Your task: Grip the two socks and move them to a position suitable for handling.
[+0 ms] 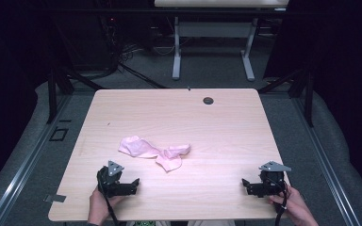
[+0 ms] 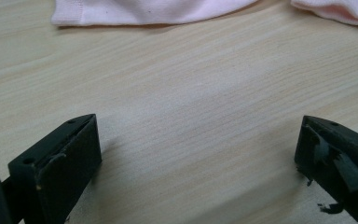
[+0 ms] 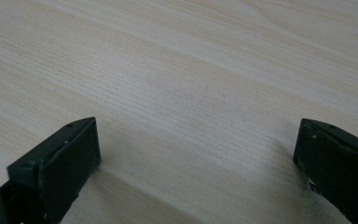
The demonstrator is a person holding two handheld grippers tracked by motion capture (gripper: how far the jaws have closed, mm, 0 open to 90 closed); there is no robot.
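Two pale pink socks (image 1: 153,152) lie crumpled together near the middle of the light wooden table (image 1: 226,127). My left gripper (image 1: 122,184) rests near the table's front left, just short of the socks, jaws wide open with bare wood between them. In the left gripper view (image 2: 198,154) the pink sock's edge (image 2: 140,11) lies along the top, a second pink piece (image 2: 340,11) at the top right. My right gripper (image 1: 254,184) sits at the front right, well away from the socks, also open; bare wood fills its gap in the right gripper view (image 3: 196,154).
A round grommet hole (image 1: 208,100) sits near the table's far edge. Behind the table stand a white desk frame (image 1: 212,42) and dark cables on grey carpet. Black stand legs (image 1: 56,84) flank the table on both sides.
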